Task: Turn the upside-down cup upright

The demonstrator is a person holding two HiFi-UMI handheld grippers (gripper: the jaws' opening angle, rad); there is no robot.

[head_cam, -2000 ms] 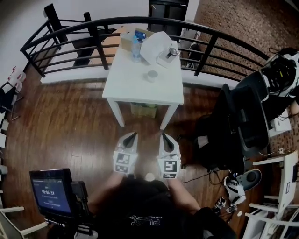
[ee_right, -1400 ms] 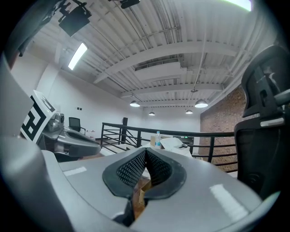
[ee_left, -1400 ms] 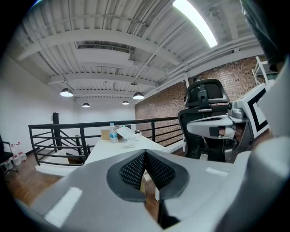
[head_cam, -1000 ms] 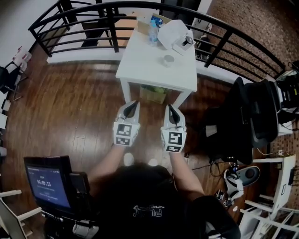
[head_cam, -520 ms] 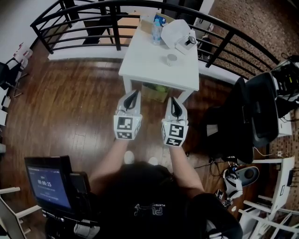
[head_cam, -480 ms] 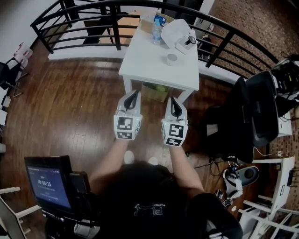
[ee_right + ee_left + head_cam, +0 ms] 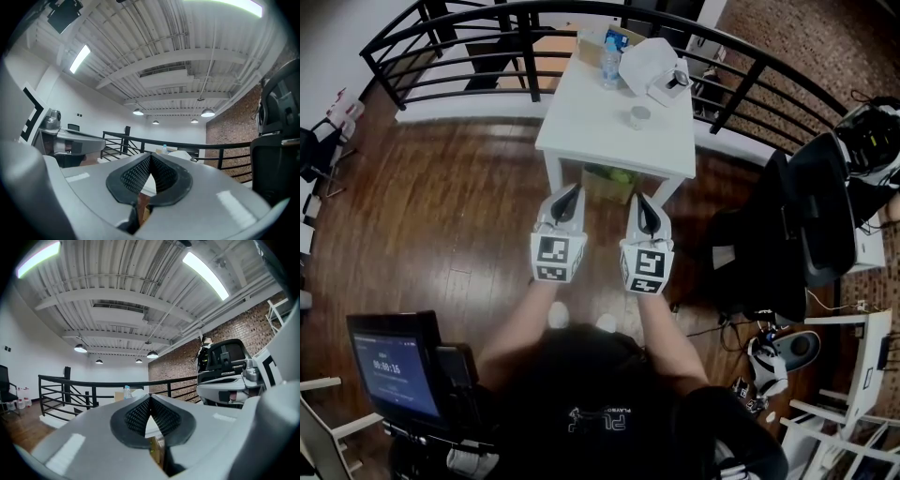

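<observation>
A small pale cup point(image 7: 637, 116) stands on the white table point(image 7: 591, 131), right of its middle; it is too small to tell which way up it is. Both grippers hover side by side short of the table's near edge, pointing at it and well apart from the cup. My left gripper point(image 7: 573, 190) is shut with nothing in it, and its ribbed pads meet at the tip point(image 7: 150, 397). My right gripper point(image 7: 636, 200) is shut and empty too, jaws closed at the tip point(image 7: 150, 157). The jaws hide the cup in both gripper views.
At the table's far end stand a water bottle point(image 7: 609, 49), a white bag point(image 7: 647, 58) and a cardboard box point(image 7: 591, 36). A black railing point(image 7: 741, 89) curves behind the table. A black chair point(image 7: 811, 220) stands to the right, and a tablet point(image 7: 389, 370) at lower left.
The person has stepped closer to the table over the last two seconds. Both grippers have risen a little together and now sit just short of its near edge, still shut.
</observation>
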